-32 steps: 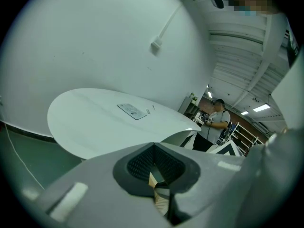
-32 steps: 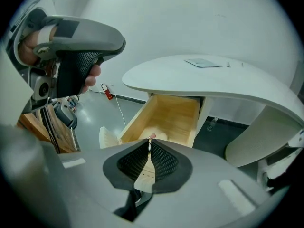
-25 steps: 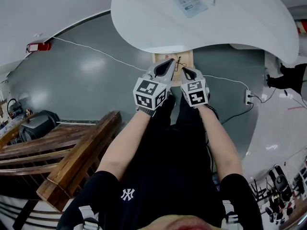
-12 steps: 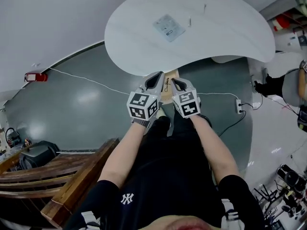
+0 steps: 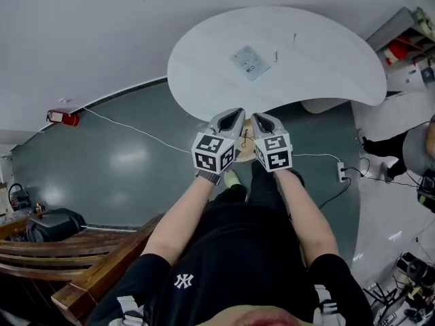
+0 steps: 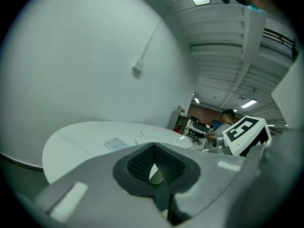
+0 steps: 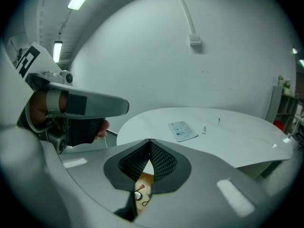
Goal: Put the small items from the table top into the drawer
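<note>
A white rounded table (image 5: 319, 73) holds a flat printed packet (image 5: 250, 62), a small white tube (image 5: 275, 58) and a thin pin (image 5: 294, 38). The open wooden drawer (image 5: 246, 146) shows just under the table's near edge, between my two grippers. My left gripper (image 5: 233, 117) and right gripper (image 5: 260, 119) hover side by side over it, both shut with nothing held. The right gripper view shows the packet (image 7: 182, 129), the tube (image 7: 204, 128), the pin (image 7: 219, 121), and small items in the drawer (image 7: 141, 194) below my right gripper (image 7: 149, 141). My left gripper (image 6: 153, 146) faces the table (image 6: 76, 137).
Wooden benches (image 5: 102, 263) stand at the lower left. A white cable (image 5: 136, 131) crosses the dark floor, and a power strip (image 5: 341, 172) lies at the right. A red object (image 5: 60, 117) sits by the wall. A person (image 6: 229, 115) is in the far background.
The head view has drawn back, so the whole table now shows and looks smaller. Both grippers stay shut and close together; they now cover most of the drawer.
</note>
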`<action>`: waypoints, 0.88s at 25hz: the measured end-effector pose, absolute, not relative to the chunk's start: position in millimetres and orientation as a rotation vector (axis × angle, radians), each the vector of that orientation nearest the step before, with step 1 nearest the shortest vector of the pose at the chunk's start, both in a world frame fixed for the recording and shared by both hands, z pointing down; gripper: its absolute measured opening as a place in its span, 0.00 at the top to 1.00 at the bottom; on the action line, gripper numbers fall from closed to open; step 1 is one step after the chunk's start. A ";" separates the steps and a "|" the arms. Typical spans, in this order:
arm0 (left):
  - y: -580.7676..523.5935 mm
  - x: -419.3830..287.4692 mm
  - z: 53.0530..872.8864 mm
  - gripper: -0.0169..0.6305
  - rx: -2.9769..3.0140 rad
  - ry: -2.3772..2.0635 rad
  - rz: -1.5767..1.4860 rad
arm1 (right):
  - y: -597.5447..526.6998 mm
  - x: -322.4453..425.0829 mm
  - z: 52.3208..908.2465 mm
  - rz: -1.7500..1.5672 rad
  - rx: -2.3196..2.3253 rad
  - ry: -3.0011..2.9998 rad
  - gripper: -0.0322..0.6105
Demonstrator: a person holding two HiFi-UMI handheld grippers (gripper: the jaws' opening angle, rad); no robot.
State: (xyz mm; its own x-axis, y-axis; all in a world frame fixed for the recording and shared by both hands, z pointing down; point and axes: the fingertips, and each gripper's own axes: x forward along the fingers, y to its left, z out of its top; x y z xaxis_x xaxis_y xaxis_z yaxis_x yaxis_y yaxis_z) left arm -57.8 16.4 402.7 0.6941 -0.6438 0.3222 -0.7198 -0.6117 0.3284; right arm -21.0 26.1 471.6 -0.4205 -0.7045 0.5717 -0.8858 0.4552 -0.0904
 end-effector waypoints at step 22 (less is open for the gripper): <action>-47.2 -12.6 386.9 0.97 2.470 -1.057 0.220 | -50.7 30.1 441.5 0.589 1.416 -2.302 0.89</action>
